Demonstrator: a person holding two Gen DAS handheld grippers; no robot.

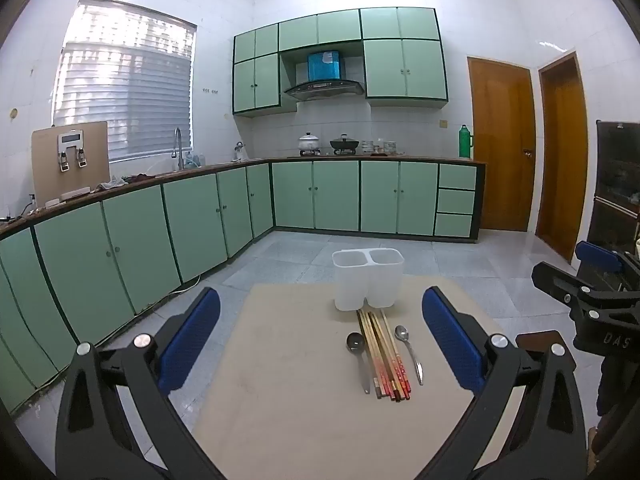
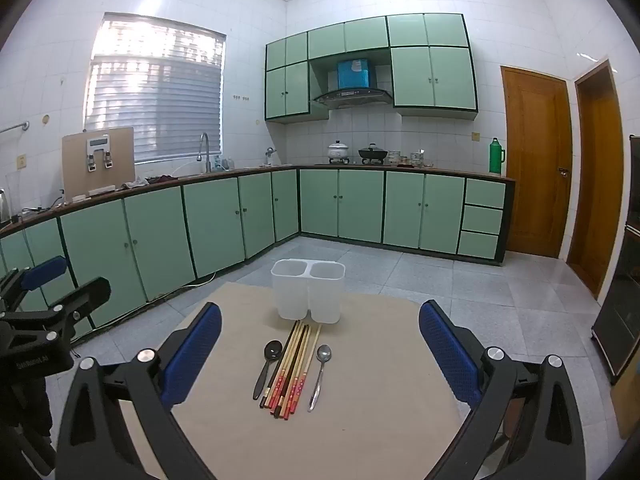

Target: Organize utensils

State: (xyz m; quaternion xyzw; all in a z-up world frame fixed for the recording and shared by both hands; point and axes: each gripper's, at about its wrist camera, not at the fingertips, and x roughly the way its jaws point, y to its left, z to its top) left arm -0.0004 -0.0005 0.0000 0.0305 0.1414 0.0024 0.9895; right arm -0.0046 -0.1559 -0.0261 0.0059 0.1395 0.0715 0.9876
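A white two-compartment utensil holder (image 1: 368,278) (image 2: 308,290) stands empty at the far side of a beige table (image 1: 280,380) (image 2: 380,400). In front of it lie a bundle of several chopsticks (image 1: 384,354) (image 2: 292,368), a dark spoon (image 1: 357,356) (image 2: 267,366) on their left and a silver spoon (image 1: 409,350) (image 2: 319,374) on their right. My left gripper (image 1: 320,336) is open and empty, above the table's near side. My right gripper (image 2: 320,348) is open and empty, likewise short of the utensils. The right gripper also shows at the right edge of the left wrist view (image 1: 592,288), the left gripper at the left edge of the right wrist view (image 2: 48,300).
Green kitchen cabinets (image 1: 160,232) (image 2: 200,224) run along the left and back walls under a counter with sink, pots and a green flask (image 1: 465,142). Two wooden doors (image 2: 536,160) are at the right. A dark cabinet (image 2: 624,280) stands at the right edge. Tiled floor surrounds the table.
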